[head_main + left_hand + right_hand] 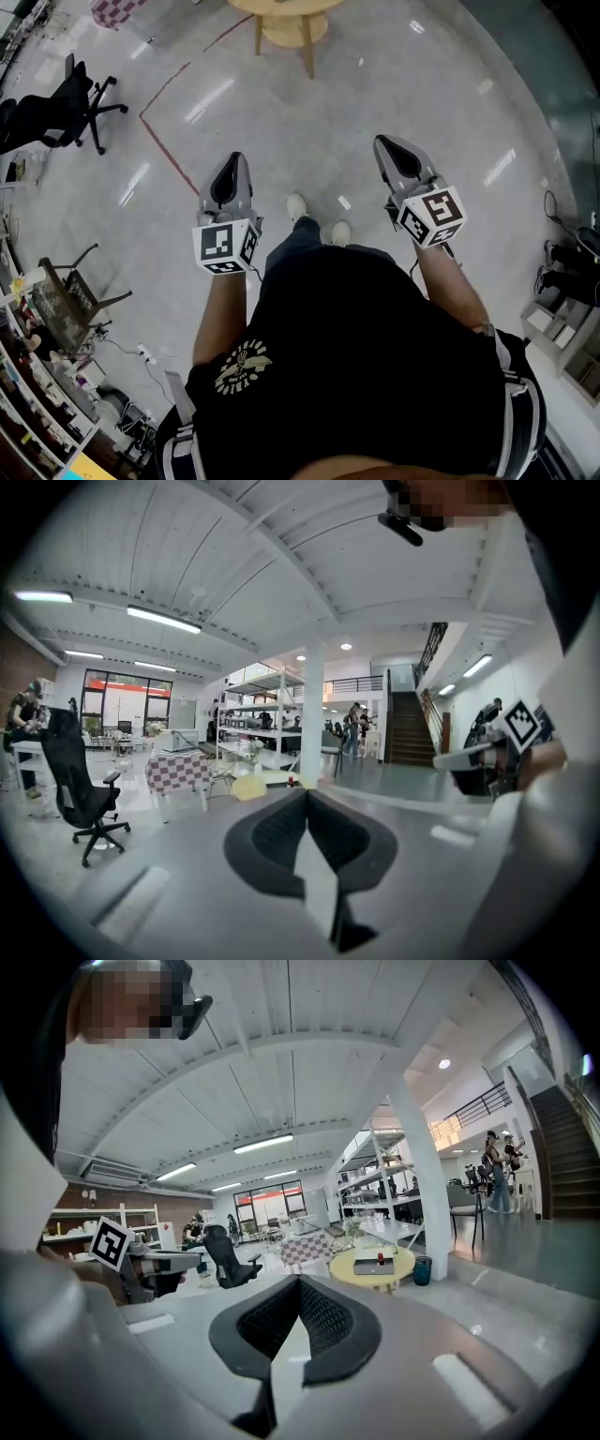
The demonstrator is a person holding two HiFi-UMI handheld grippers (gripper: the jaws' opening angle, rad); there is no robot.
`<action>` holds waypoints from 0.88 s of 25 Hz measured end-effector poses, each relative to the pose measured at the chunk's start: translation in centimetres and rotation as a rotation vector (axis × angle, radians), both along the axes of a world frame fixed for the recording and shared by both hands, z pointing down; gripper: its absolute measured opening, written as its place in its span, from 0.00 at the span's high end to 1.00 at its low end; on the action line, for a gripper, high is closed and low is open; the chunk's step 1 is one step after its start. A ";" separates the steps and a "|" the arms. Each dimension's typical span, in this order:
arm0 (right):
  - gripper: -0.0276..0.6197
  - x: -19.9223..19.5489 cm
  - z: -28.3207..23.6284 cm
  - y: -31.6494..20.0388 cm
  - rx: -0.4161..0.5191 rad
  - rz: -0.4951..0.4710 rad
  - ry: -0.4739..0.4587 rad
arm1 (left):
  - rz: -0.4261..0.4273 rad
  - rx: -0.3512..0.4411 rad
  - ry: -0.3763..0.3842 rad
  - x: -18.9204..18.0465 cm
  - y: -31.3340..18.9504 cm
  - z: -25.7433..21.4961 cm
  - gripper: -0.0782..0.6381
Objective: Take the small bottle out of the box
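Grey box point(374, 1266) on yellow rd table point(345, 1270), red-topped bottle point(380, 1257) at its top

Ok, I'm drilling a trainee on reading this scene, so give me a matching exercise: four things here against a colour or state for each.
Things:
1. office chair
2. round table
3. tablecloth
4. right gripper

Colour or state:
A. checkered
B. shut, nothing in it
C. black
D. yellow

Pairs: 1-C, 2-D, 3-A, 4-B
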State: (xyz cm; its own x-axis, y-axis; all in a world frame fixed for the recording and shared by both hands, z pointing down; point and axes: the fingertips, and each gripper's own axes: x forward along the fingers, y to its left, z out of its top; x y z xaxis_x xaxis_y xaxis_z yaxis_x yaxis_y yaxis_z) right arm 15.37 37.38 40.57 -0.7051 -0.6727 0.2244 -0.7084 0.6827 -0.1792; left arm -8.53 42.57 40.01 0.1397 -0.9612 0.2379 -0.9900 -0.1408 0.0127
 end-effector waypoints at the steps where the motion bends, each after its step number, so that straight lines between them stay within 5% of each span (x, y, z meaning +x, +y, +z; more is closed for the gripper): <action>1: 0.95 -0.4 -0.1 -0.6 0.006 0.007 0.002 | 0.013 0.006 -0.003 -0.3 -1.0 -0.1 0.89; 12: 0.95 -3.9 -2.1 -4.6 0.052 0.057 0.016 | 0.104 0.047 0.072 -3.3 -6.9 -1.8 0.89; 22: 0.95 -9.6 -4.5 -7.3 0.111 0.034 0.037 | 0.140 0.069 0.043 -6.9 -8.9 -1.3 0.89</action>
